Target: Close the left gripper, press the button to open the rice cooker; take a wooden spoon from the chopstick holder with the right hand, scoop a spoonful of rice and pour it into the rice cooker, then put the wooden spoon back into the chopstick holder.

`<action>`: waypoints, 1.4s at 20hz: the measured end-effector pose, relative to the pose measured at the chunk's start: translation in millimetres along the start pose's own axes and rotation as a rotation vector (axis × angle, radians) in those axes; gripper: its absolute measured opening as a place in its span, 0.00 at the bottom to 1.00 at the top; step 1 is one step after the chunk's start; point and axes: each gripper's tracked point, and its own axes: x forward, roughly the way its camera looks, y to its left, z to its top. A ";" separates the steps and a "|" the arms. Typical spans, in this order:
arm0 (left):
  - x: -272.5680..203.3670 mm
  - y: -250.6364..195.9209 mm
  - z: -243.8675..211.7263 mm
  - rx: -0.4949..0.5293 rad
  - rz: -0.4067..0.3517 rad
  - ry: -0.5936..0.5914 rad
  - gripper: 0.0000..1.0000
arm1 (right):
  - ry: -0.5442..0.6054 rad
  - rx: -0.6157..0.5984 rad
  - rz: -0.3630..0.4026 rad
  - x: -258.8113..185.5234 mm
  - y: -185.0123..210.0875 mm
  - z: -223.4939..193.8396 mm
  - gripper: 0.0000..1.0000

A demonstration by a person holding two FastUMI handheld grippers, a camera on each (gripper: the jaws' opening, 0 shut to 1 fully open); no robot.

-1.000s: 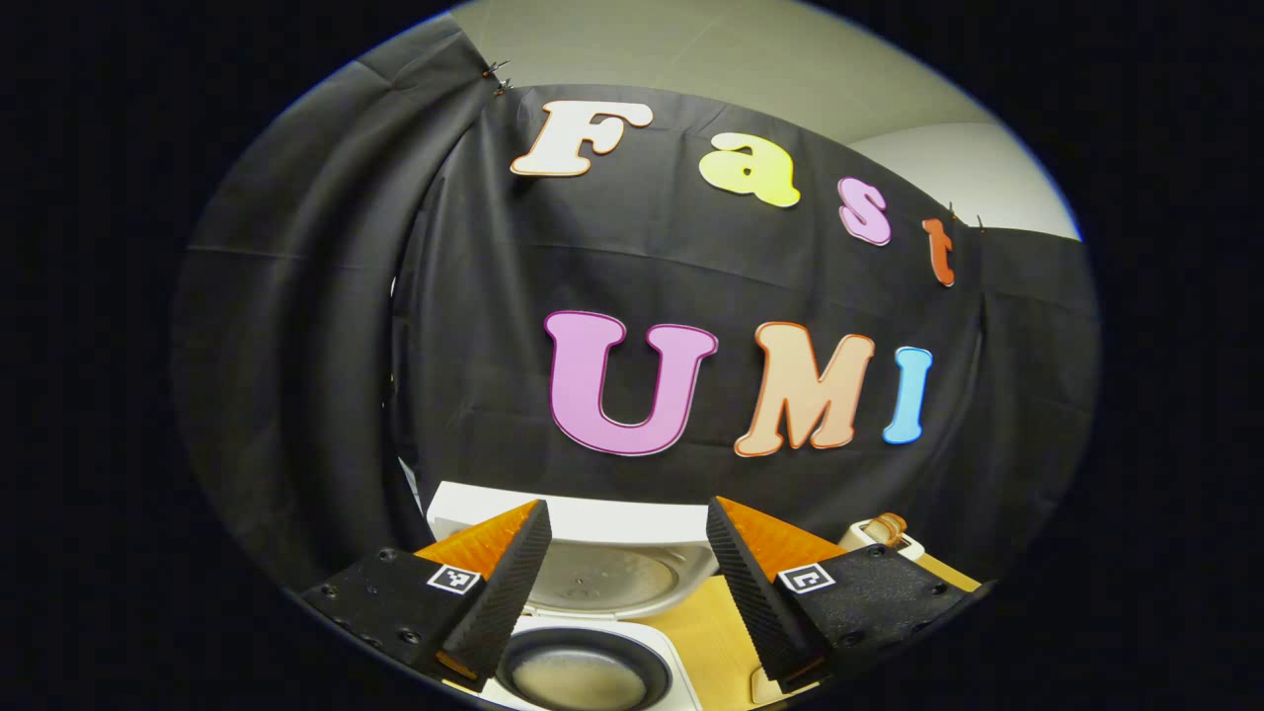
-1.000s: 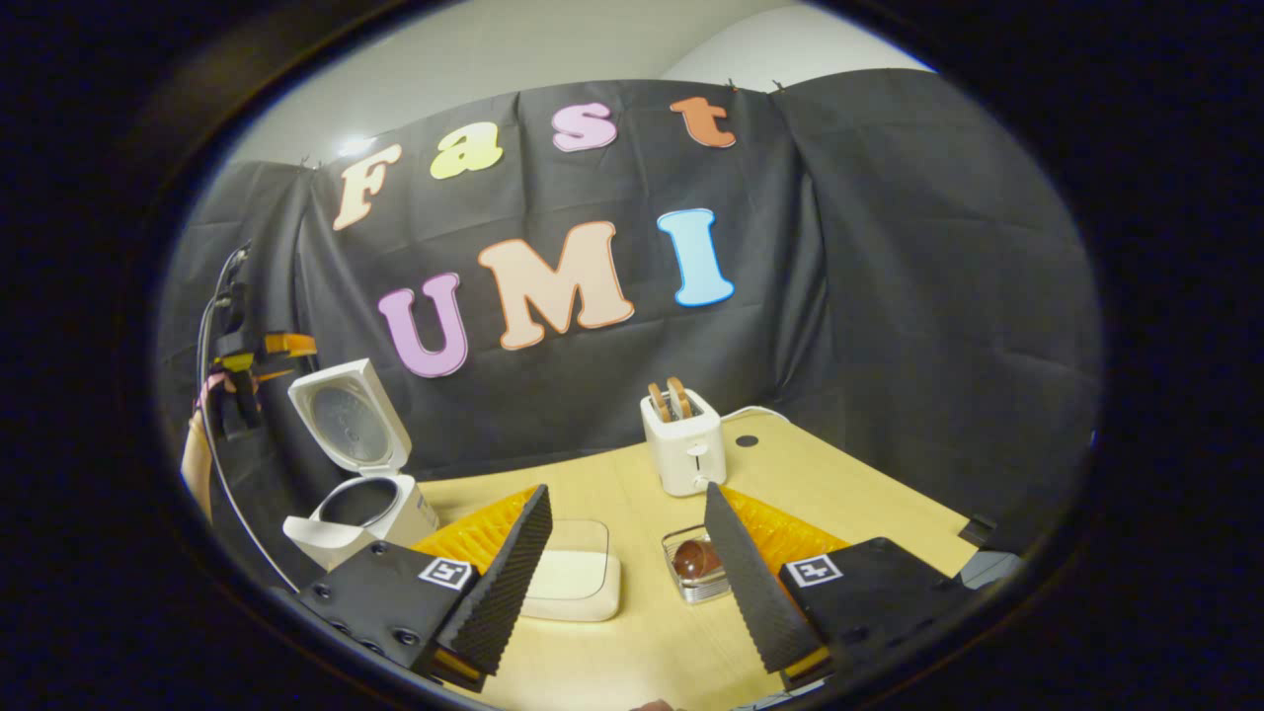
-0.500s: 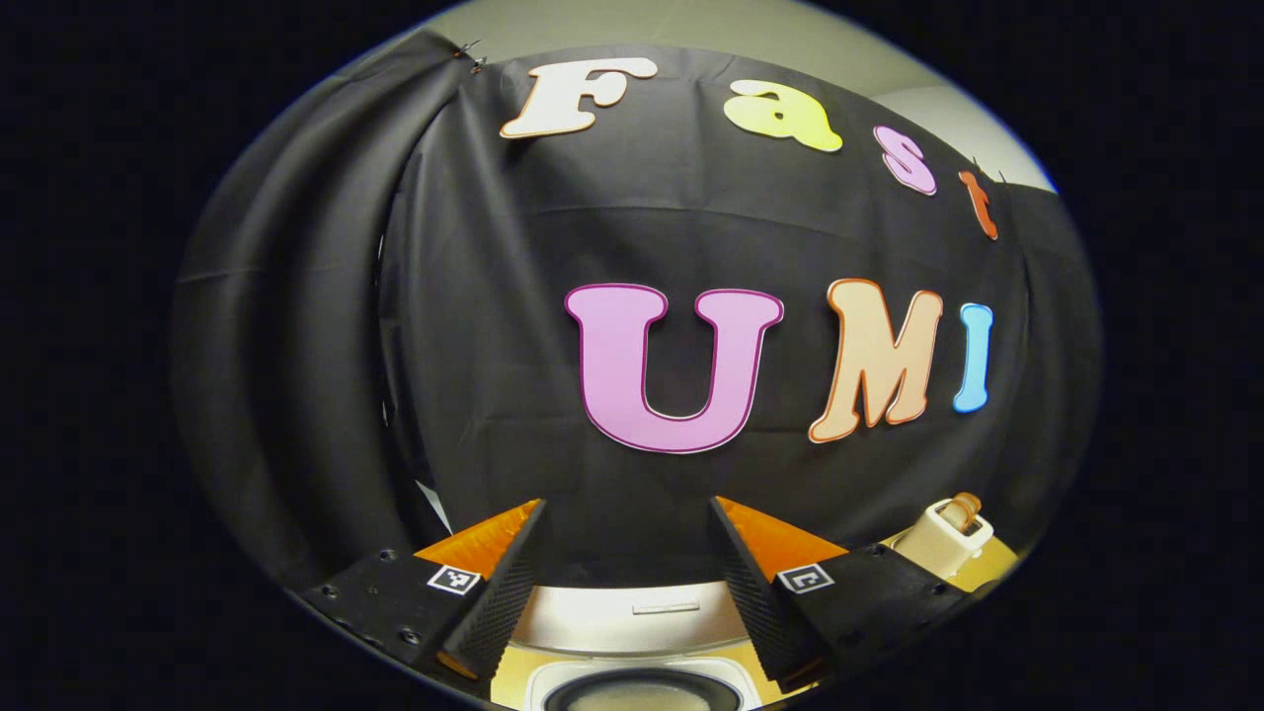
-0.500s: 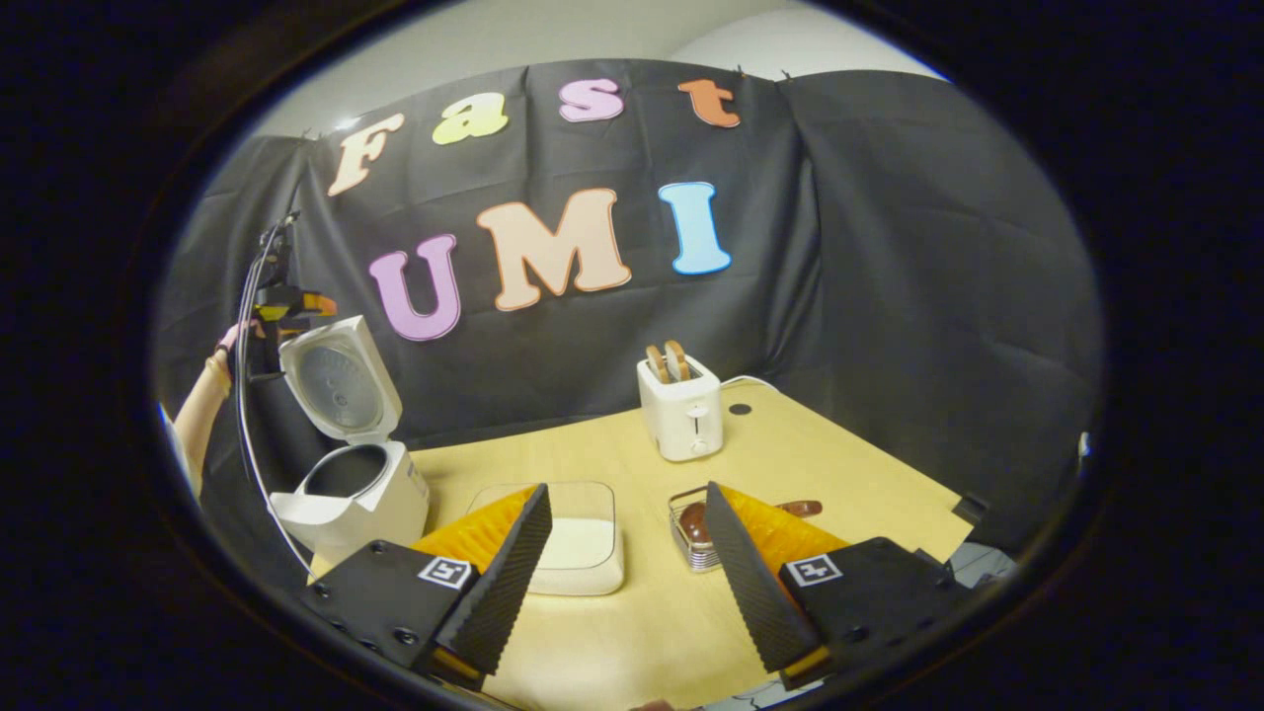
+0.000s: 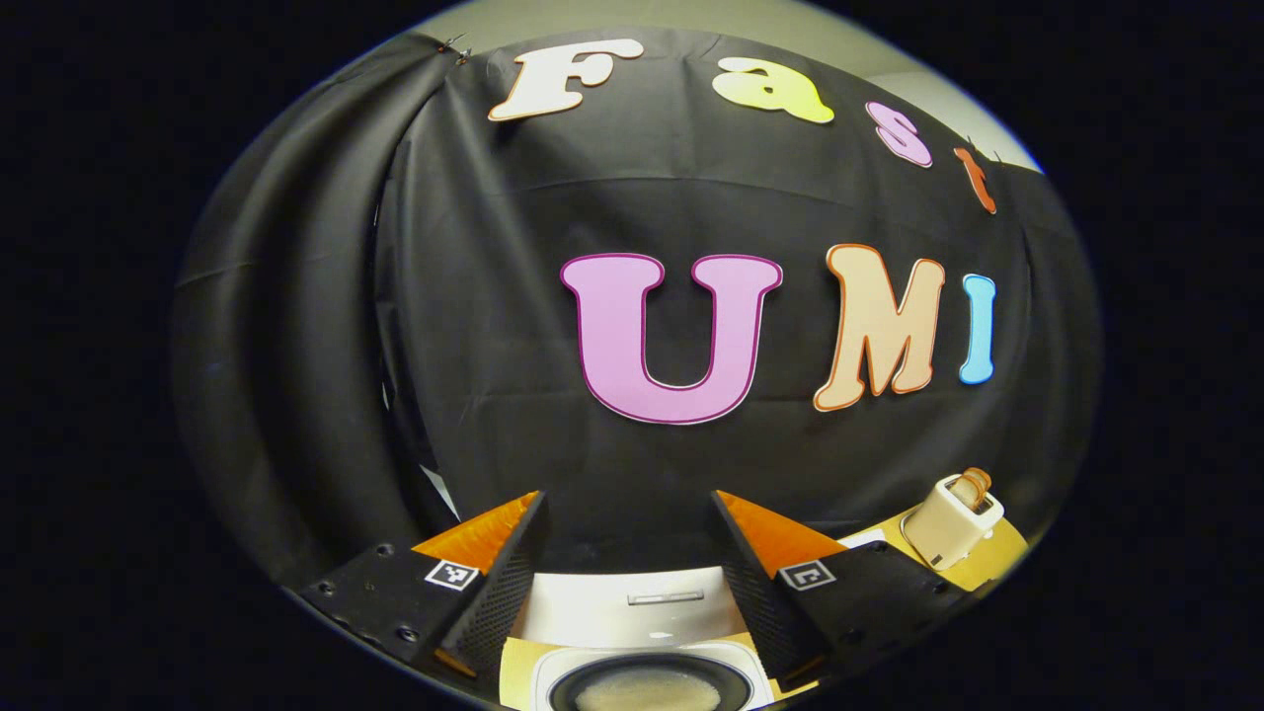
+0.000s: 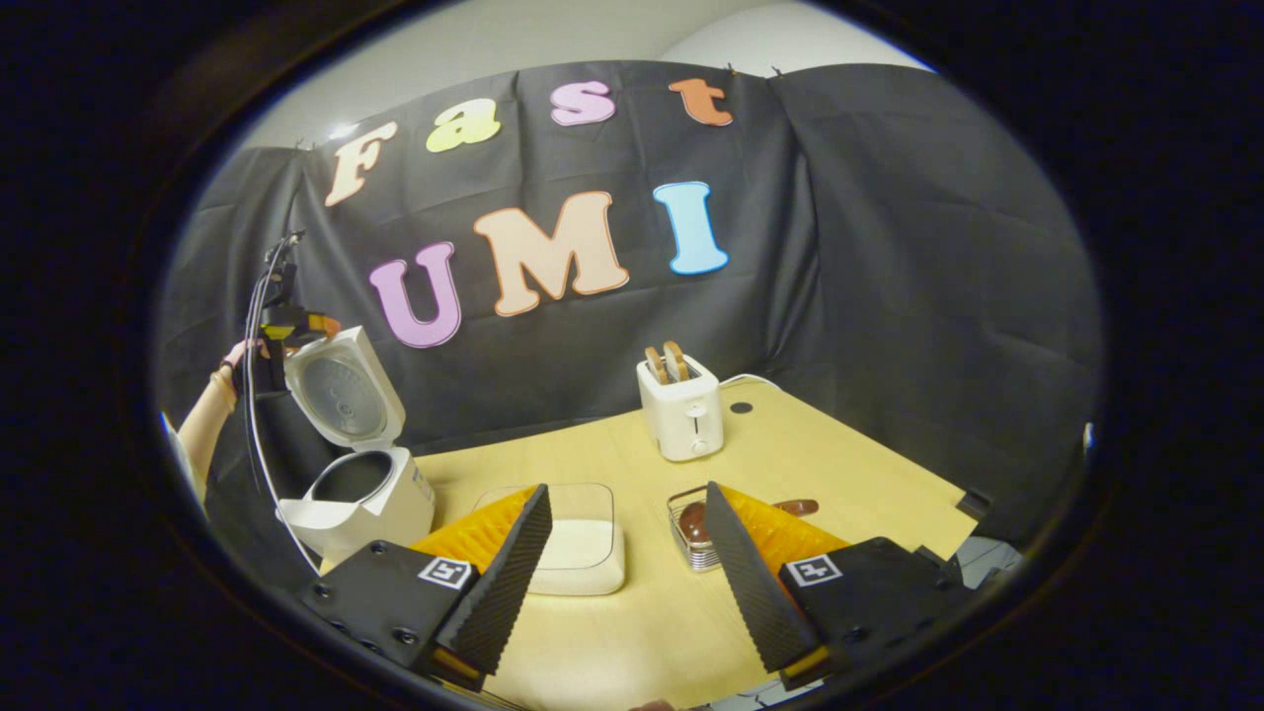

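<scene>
Rice cooker (image 6: 380, 499) glossy white plastic; table (image 6: 839, 464) smooth pale wood.

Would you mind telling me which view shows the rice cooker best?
The right gripper view: the whole rice cooker shows there, lid raised, on the table's left. The left gripper view catches its lid edge and pot opening at the bottom.

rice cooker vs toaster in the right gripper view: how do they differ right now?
The rice cooker stands at the table's left edge with its lid swung up, pot exposed; the toaster sits mid-table toward the back wall, with two brown slices standing out of its slots. The cooker looks bulkier, the toaster narrower. Both are white and upright.
</scene>
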 end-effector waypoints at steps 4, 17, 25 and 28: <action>-33.0 -3.3 -13.9 -0.003 -0.002 -0.013 0.95 | 0.005 0.002 0.004 -10.5 -6.4 -5.8 0.99; -140.8 -13.2 -131.8 -0.010 0.017 0.027 0.95 | -0.030 0.001 -0.013 -29.4 -30.0 -0.2 0.99; -154.3 -15.9 -219.0 -0.025 0.039 0.140 0.96 | -0.016 -0.016 -0.011 -28.8 -30.7 -10.0 0.98; -152.7 -17.2 -236.8 -0.024 0.042 0.161 0.96 | -0.009 -0.026 -0.011 -28.1 -29.4 -12.8 0.97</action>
